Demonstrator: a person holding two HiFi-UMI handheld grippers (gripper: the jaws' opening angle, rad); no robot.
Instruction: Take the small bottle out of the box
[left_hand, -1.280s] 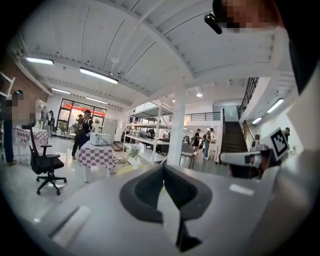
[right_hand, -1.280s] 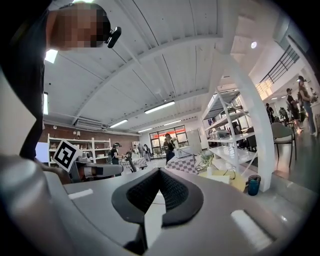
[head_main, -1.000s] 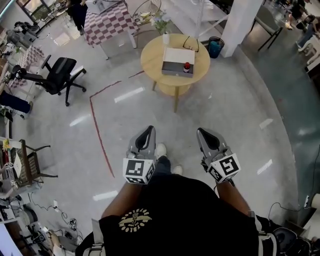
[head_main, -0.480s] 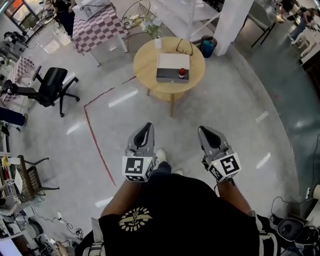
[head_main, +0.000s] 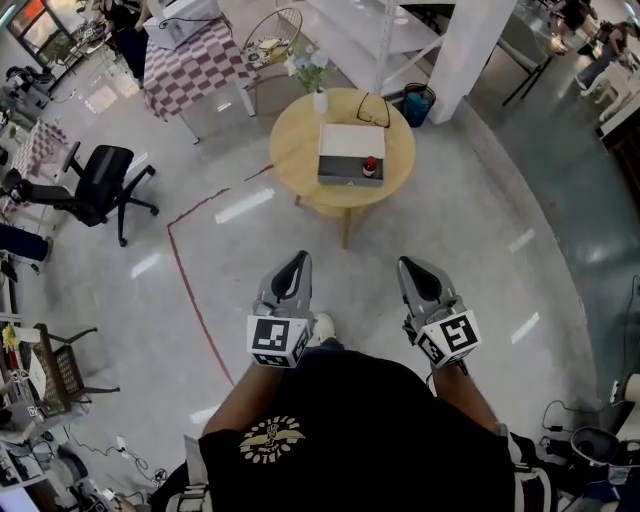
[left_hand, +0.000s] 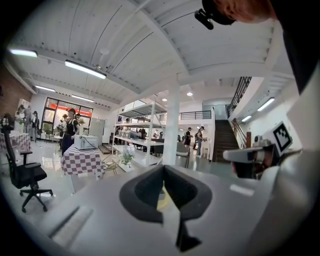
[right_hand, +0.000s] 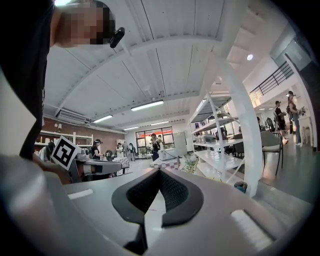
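Observation:
A small bottle with a red cap (head_main: 371, 165) stands at the right end of a grey, white-topped box (head_main: 347, 154) on a round wooden table (head_main: 300, 140), far ahead of me in the head view. My left gripper (head_main: 296, 263) and right gripper (head_main: 411, 269) are held side by side in front of my body, well short of the table. Both point forward over the bare floor. Each one's jaws are shut with nothing between them, as the left gripper view (left_hand: 163, 171) and the right gripper view (right_hand: 159, 176) also show.
A vase of flowers (head_main: 317, 93) and a pair of glasses (head_main: 374, 105) also sit on the table. Behind it are a white pillar (head_main: 466, 48), a teal bin (head_main: 418, 102) and white shelves (head_main: 372, 30). A checkered table (head_main: 193, 62), an office chair (head_main: 97, 186) and a red floor line (head_main: 190, 270) lie to the left.
The table with the box has slid lower in the head view and looks a little nearer. Both grippers stay shut in the same pose.

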